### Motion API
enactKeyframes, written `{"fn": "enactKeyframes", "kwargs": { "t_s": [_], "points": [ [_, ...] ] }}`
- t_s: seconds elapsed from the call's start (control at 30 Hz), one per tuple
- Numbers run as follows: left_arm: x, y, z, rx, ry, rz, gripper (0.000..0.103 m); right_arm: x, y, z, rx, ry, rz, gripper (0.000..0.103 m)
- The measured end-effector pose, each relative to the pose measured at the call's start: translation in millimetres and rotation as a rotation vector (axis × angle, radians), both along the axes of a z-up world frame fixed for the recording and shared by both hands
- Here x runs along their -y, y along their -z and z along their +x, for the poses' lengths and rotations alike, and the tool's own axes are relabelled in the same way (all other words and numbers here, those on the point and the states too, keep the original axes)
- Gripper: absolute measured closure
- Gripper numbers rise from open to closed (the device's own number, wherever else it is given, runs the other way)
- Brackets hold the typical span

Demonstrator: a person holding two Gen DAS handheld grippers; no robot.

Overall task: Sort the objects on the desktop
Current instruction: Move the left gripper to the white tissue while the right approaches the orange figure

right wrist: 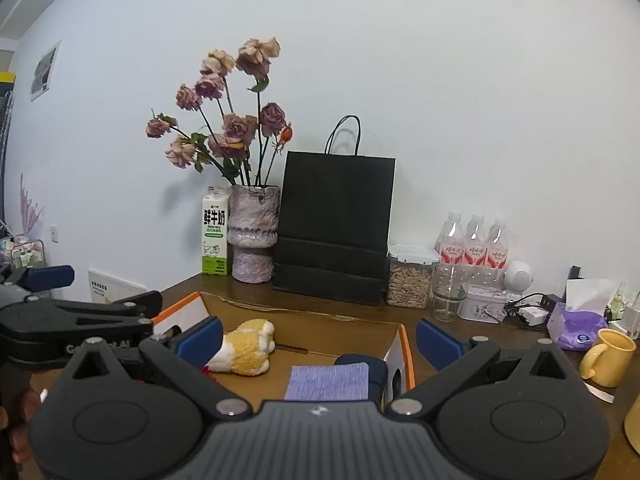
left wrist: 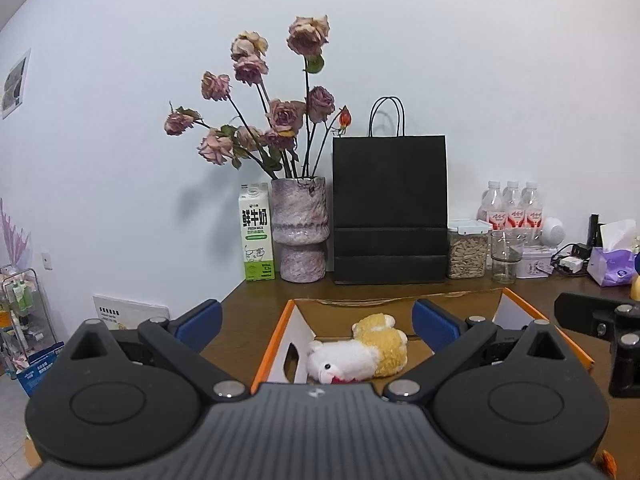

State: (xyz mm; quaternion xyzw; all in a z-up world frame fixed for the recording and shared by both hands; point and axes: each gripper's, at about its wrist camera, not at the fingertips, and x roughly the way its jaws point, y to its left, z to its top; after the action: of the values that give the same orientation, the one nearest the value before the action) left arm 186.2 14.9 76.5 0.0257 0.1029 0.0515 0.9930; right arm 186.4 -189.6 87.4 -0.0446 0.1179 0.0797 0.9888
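Flowers that look dry and pink stand in a purple vase at the back of the brown surface, with a green and white milk carton just beside the vase on its left. Next comes a tall black paper bag, then a clear jar of seeds, an empty glass and three water bottles by the wall.

In front sits an open cardboard box with orange edges. A soft toy, white and yellow, lies on its side inside the box. In the right wrist view a purple cloth lies in the box too, to the right of the toy.

The left gripper hangs over the box with its blue fingers spread wide and holding nothing. The right gripper hangs over the box too, its fingers spread wide and empty. A yellow mug stands far right on the surface
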Motion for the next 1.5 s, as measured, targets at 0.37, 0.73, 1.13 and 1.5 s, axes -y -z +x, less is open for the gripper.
{"fn": "enactKeyframes", "kwargs": {
  "t_s": [0.37, 0.73, 1.13, 1.5],
  "points": [
    [-25.9, 15.2, -60.3, 0.009, -0.036, -0.005, 0.000, 10.7, 25.6, -55.5, -0.048, 0.002, 0.018, 0.000],
    [-50.8, 64.8, -111.7, -0.094, -0.121, 0.090, 0.000, 29.9, 88.0, -99.2, -0.169, 0.053, -0.001, 0.000],
    [-75.9, 84.6, -102.8, -0.179, -0.146, 0.009, 0.000, 57.5, 126.2, -80.9, -0.262, 0.148, 0.070, 0.003],
    [-84.3, 96.4, -67.2, -0.251, -0.154, -0.002, 0.000, 58.1, 135.0, -51.6, -0.313, 0.150, 0.061, 0.008]
  ]
}}
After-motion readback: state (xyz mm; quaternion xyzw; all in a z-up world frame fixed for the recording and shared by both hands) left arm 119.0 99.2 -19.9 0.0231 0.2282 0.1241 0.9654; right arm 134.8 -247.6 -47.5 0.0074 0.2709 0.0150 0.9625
